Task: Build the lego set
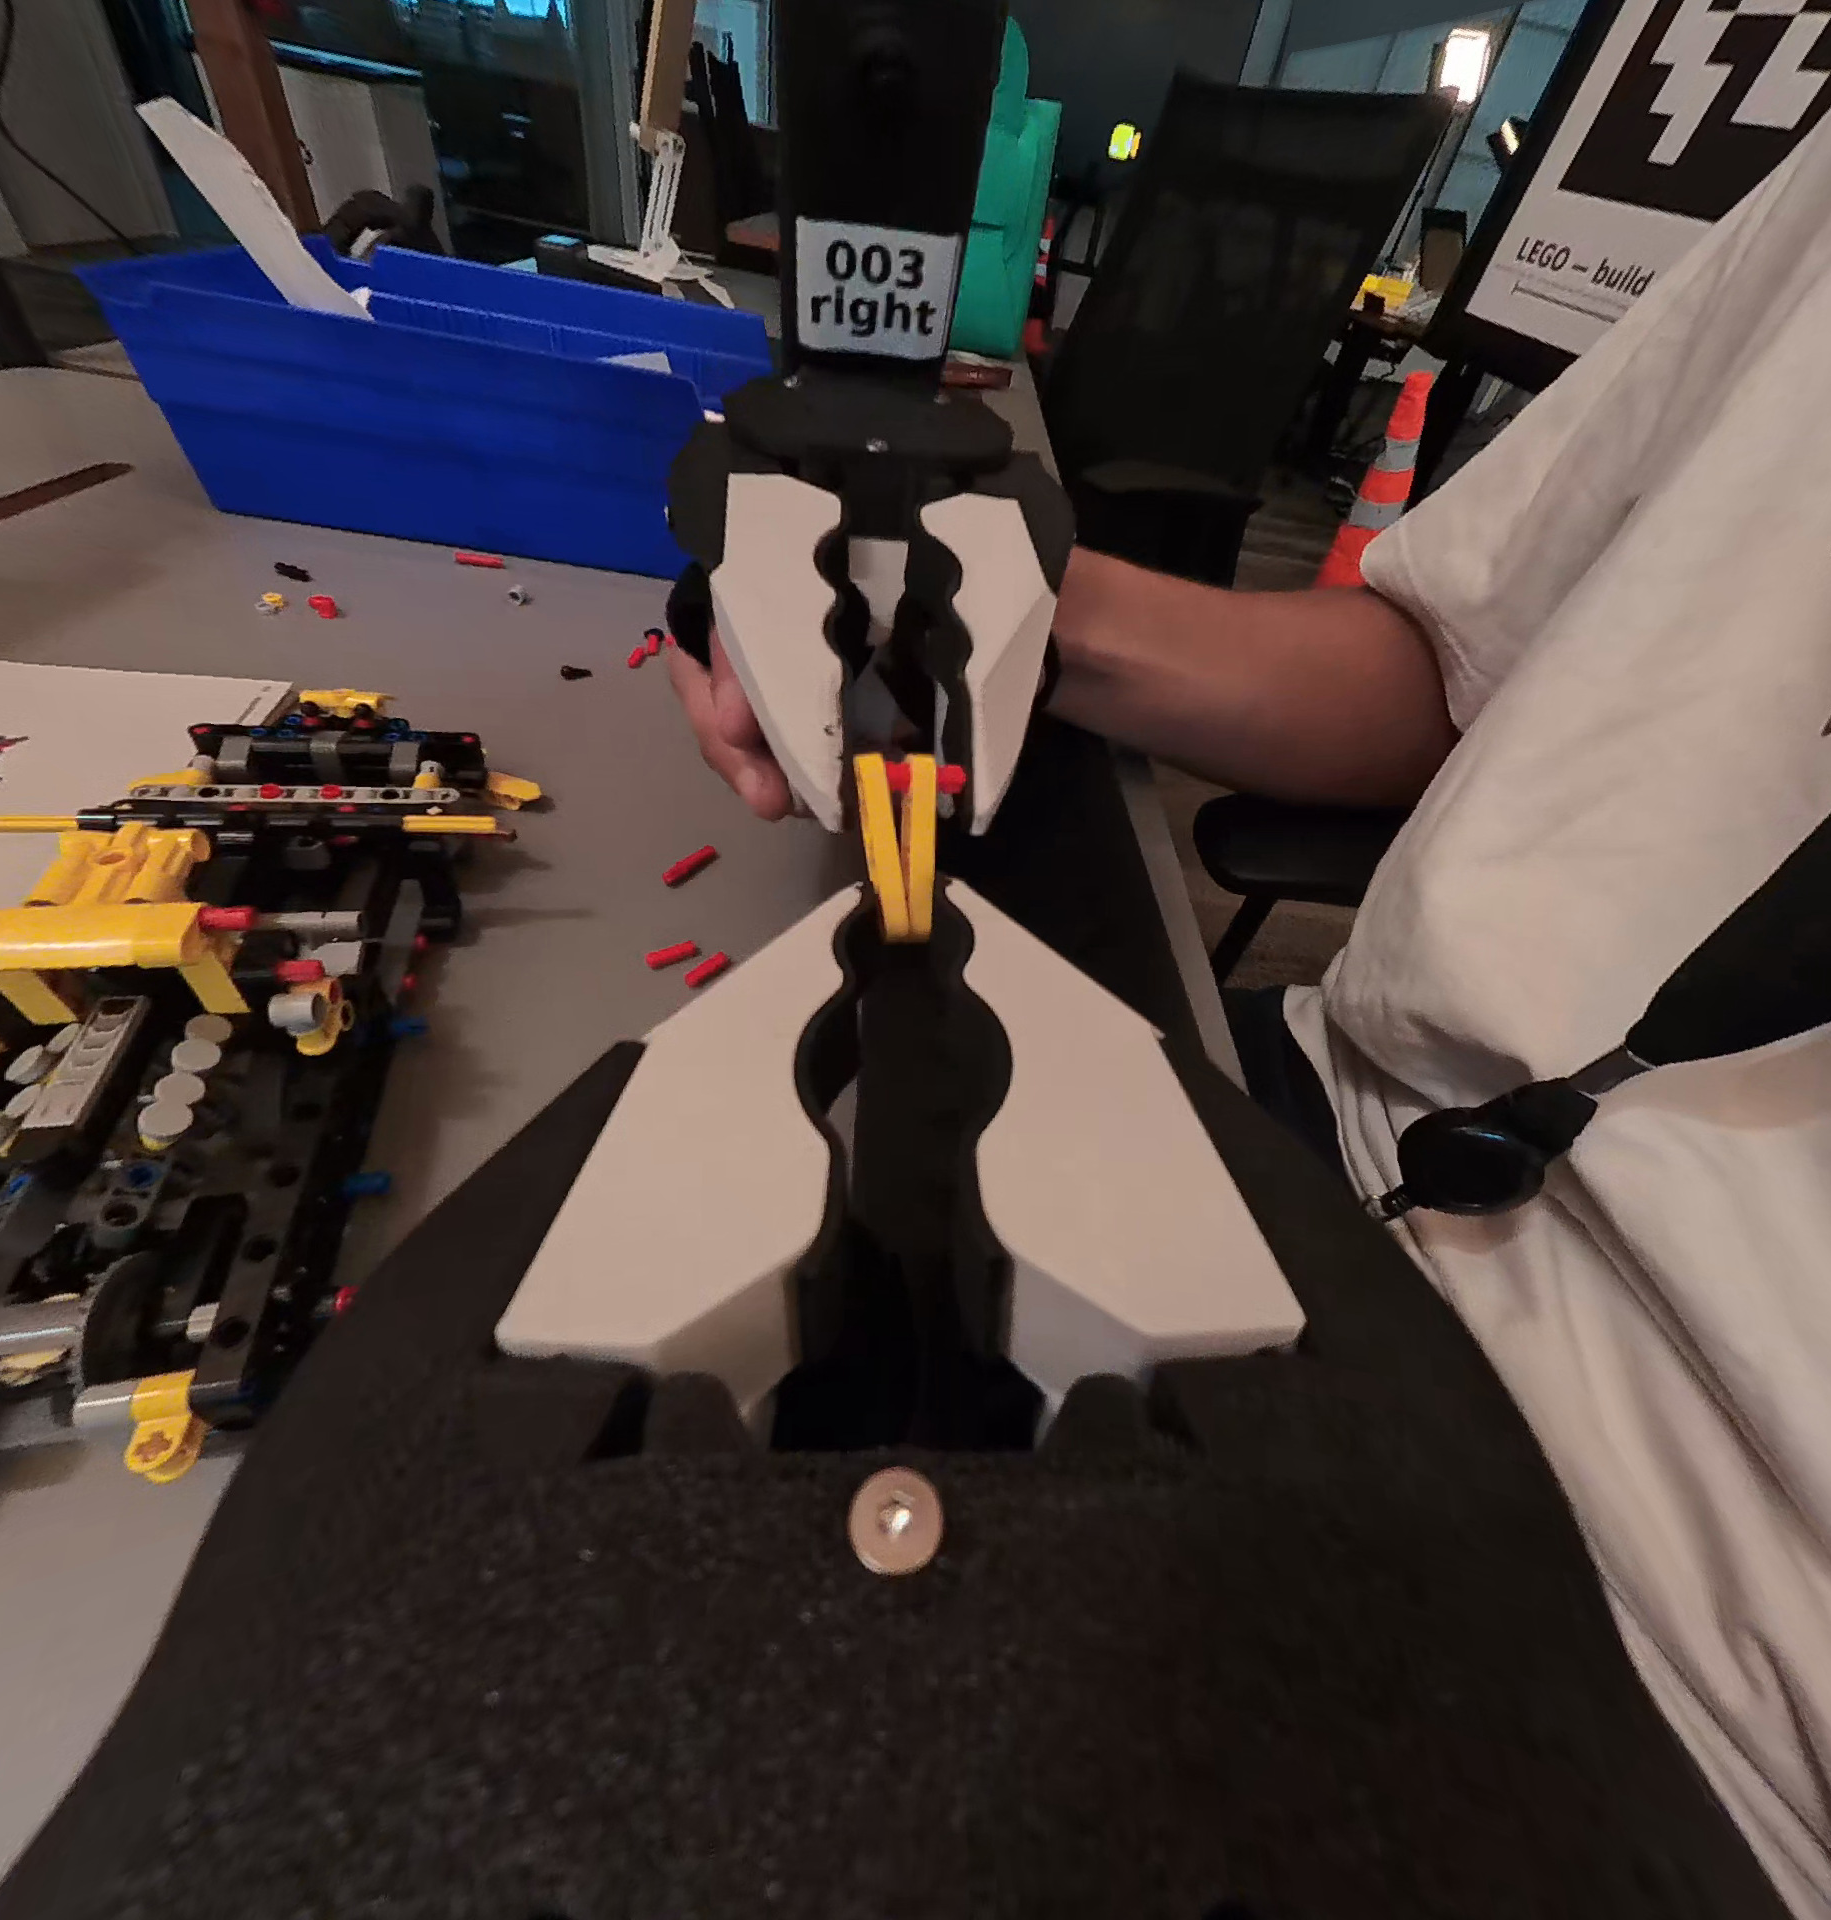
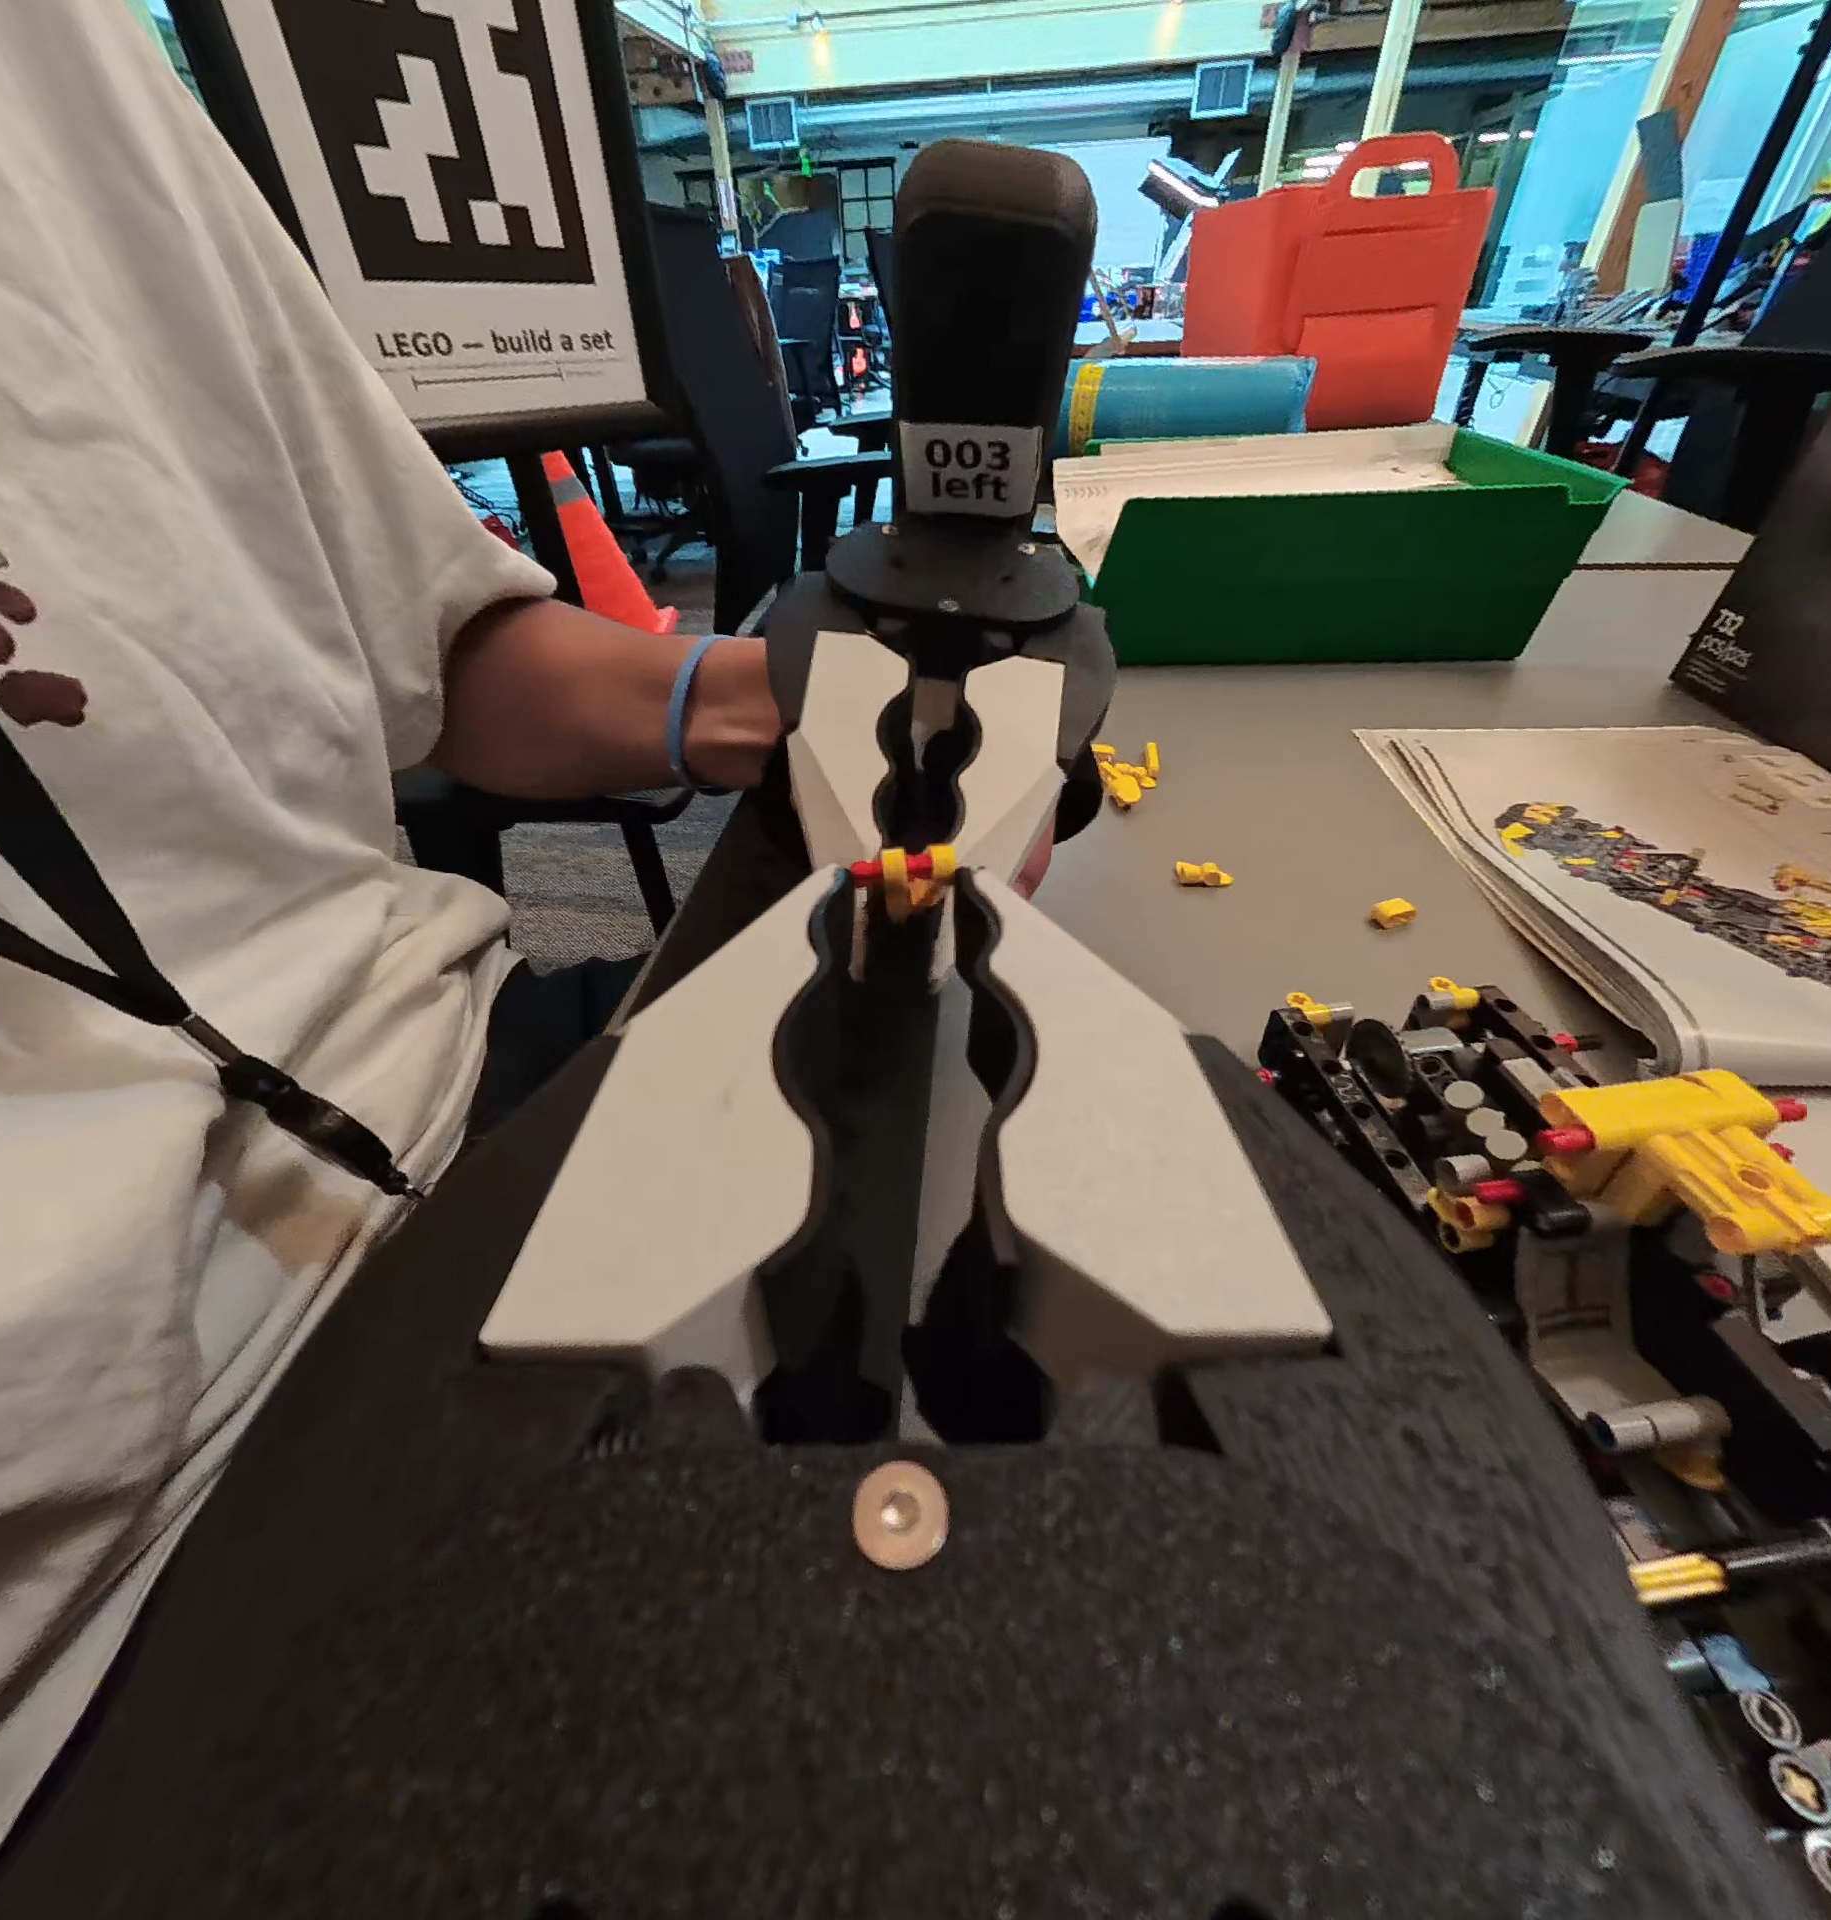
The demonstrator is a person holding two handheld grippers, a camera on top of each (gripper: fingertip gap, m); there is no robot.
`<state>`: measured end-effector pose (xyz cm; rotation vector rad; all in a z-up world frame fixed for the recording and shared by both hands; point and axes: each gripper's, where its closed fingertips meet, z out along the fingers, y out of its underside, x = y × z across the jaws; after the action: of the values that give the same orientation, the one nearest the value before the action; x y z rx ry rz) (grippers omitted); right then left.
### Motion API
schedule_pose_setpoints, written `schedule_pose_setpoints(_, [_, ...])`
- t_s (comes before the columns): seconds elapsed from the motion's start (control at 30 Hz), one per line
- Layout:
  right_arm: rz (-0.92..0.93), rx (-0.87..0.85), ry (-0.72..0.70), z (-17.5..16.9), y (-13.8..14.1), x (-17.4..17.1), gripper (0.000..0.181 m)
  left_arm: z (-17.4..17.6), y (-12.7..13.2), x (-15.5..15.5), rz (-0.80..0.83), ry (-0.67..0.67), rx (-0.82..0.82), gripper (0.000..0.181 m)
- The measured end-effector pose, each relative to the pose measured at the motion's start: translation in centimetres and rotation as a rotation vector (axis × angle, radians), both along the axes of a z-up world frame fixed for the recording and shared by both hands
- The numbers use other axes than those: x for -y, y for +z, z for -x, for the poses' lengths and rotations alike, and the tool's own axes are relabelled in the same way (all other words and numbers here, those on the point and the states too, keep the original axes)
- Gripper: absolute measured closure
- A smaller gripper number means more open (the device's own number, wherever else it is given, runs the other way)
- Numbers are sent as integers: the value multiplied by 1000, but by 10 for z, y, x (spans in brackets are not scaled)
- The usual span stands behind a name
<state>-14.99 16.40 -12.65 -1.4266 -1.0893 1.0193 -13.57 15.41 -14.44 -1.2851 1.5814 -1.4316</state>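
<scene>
Two thin yellow beams (image 1: 895,862), side by side, are held in the air between both grippers, at the table's edge. My left gripper (image 1: 900,909) is shut on their lower end. My right gripper (image 1: 903,821) faces it tip to tip and is shut on a red pin (image 1: 898,775) that runs across the beams' other end. In the right wrist view, the right gripper (image 2: 906,888) clamps the red pin (image 2: 867,871) and the yellow beams (image 2: 906,871) end-on, with the left gripper (image 2: 916,847) just behind. The part-built black and yellow model (image 1: 163,987) lies on the table to the left.
A blue bin (image 1: 423,416) stands at the back, with loose red pins (image 1: 687,862) in front of it. The model (image 2: 1513,1143), an open instruction booklet (image 2: 1669,894), loose yellow pieces (image 2: 1124,774), a green bin (image 2: 1337,582) and a dark box (image 2: 1804,644) show in the right wrist view. The person's torso (image 1: 1617,935) is close. Left and right tips are no more than a few centimetres apart.
</scene>
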Motion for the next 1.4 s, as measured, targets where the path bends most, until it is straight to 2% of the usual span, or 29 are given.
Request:
schedule_pose_setpoints(0.23, [27, 13, 13, 4, -5, 1, 163, -2, -11, 2, -42, -5, -57, 172])
schedule_pose_setpoints(0.4, [-11, 84, -59, 1, -15, -9, 164, -6, -8, -13, -123, 123, -23, 167])
schedule_pose_setpoints(0.63, [30, 91, -110, -4, -19, -16, 164, -11, -12, -23, -238, 202, -14, 171])
schedule_pose_setpoints(0.8, [-105, 184, -207, -8, -29, -26, 160, -11, -24, -32, -341, 243, -53, 171])
schedule_pose_setpoints(1.17, [-253, 279, -207, -6, -36, -24, 164, -9, -33, -30, -308, 195, -100, 171])
schedule_pose_setpoints(1.4, [-264, 368, -225, -7, -42, -30, 165, -8, -38, -37, -379, 248, -125, 172])
